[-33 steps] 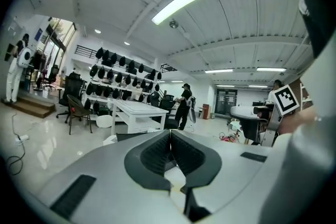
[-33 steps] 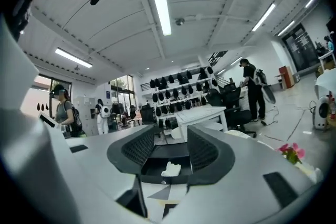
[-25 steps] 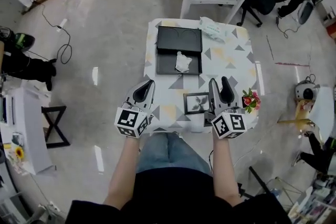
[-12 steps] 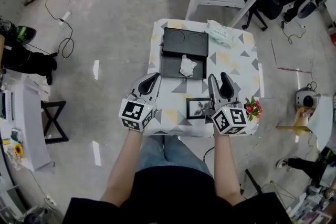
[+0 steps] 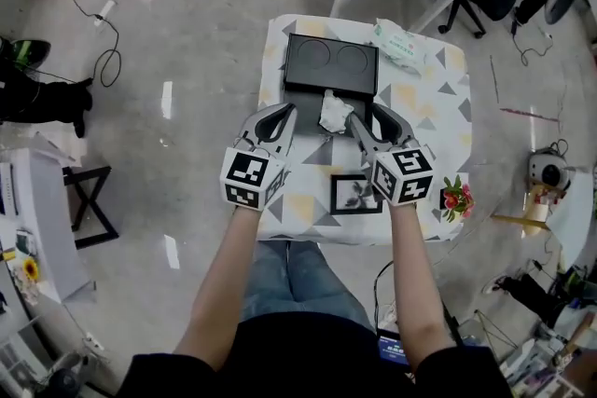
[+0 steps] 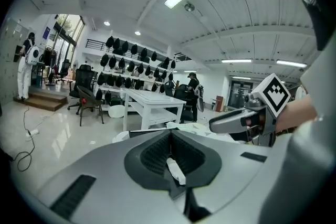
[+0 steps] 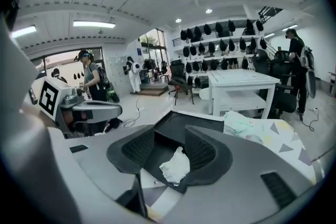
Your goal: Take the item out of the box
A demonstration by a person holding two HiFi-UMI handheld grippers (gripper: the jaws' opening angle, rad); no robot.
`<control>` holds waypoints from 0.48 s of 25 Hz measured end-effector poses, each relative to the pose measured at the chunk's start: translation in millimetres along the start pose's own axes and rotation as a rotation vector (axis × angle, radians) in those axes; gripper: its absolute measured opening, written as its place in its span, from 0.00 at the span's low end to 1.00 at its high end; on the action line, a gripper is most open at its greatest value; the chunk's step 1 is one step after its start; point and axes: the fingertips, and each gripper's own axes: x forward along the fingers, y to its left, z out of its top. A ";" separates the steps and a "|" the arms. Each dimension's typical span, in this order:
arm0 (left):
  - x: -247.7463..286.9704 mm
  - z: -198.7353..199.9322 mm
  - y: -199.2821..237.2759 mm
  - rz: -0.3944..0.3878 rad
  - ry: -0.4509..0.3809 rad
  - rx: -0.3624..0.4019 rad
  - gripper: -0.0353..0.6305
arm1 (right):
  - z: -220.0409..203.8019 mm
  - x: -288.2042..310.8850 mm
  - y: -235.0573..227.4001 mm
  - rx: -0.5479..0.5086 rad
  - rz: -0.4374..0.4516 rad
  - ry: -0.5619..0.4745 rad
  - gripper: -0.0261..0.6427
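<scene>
Both claws have come forward to the open black box point(image 5: 331, 65) on the surface point(image 5: 424, 107). The right claw point(image 7: 169, 136), jaws apart, aims at the crumpled white paper point(image 5: 333, 112) lying inside, likely to pinch it. The left claw point(image 5: 291, 110), jaws together, hovers at the box's left edge.

A crumpled white item point(image 5: 334, 113) lies in the near half of the open black box point(image 5: 312, 70).

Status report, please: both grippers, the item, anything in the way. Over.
Left gripper shut, at black box edge. Right gripper open at white wad. Wad lies in box. Nothing blocks it.
</scene>
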 end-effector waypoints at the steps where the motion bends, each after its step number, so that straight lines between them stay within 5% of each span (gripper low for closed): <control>1: 6.4 -4.1 2.0 0.000 0.009 -0.003 0.08 | -6.4 10.7 -1.1 -0.011 0.014 0.038 0.31; 12: 37.6 -50.2 16.0 0.013 0.068 -0.046 0.08 | -97.8 98.9 -9.9 -0.206 0.092 0.468 0.31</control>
